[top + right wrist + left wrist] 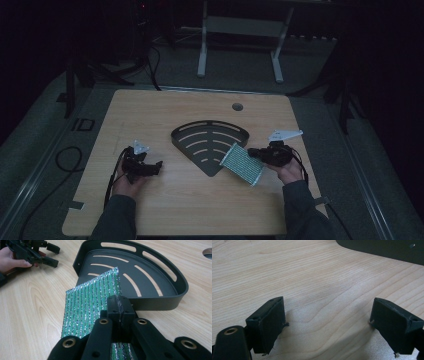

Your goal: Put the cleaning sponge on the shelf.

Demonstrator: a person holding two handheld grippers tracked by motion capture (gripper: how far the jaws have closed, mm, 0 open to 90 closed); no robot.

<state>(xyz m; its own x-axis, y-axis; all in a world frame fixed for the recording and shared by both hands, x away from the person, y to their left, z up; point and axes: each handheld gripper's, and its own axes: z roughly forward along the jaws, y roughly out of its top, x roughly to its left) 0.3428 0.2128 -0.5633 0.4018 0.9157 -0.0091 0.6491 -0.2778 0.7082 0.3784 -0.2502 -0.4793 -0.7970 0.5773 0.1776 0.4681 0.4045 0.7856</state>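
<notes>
Clamped tight on one edge of a green-and-silver mesh sponge [90,307] by the right gripper [119,305], likely for carrying; spread wide and empty on the left gripper [328,322], parked low over the wooden table [165,200]. Held tilted at the near rim of a black fan-shaped slotted tray [200,135], long axis running toward the tray.

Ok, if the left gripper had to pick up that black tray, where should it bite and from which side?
Probably the straight side wall of the tray that faces the left gripper. The tray has a thin upright rim that open jaws could straddle, one inside, one outside. Come from the left, angled down. The right gripper holds the green pad at the other side.
</notes>
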